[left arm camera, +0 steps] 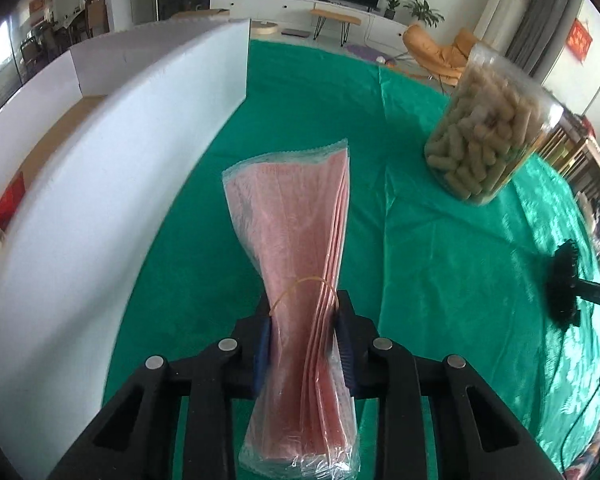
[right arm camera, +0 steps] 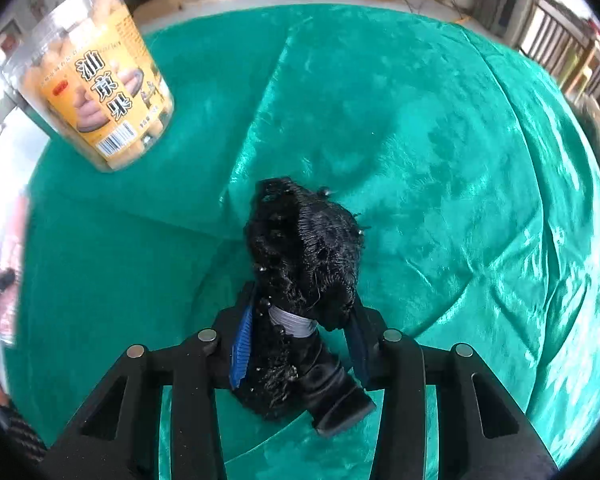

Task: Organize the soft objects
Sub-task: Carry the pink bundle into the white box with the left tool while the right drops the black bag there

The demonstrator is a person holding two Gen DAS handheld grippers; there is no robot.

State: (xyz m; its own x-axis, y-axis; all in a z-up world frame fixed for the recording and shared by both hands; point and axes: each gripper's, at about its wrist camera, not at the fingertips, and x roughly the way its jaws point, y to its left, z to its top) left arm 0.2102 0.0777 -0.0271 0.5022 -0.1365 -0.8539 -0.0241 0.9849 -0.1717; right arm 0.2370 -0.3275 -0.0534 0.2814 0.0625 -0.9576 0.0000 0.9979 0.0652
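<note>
A pink bundle of flat plastic bags (left arm camera: pixel 296 216), tied at its waist with a rubber band, sits between the blue pads of my left gripper (left arm camera: pixel 304 312), which is shut on that waist. The bundle's wide end fans out ahead over the green cloth (left arm camera: pixel 440 260). A black bristly brush (right arm camera: pixel 308 240) with a black handle and a silver collar is pinched in my right gripper (right arm camera: pixel 302 304), shut on it just above the collar. The same brush (left arm camera: pixel 562 284) shows at the right edge of the left wrist view.
A clear plastic jar of snack sticks (left arm camera: pixel 488 132) with a yellow label (right arm camera: pixel 96 80) stands on the green cloth (right arm camera: pixel 420 140). A tall white board wall (left arm camera: pixel 120 152) runs along the left of the bundle. Room furniture lies beyond the table.
</note>
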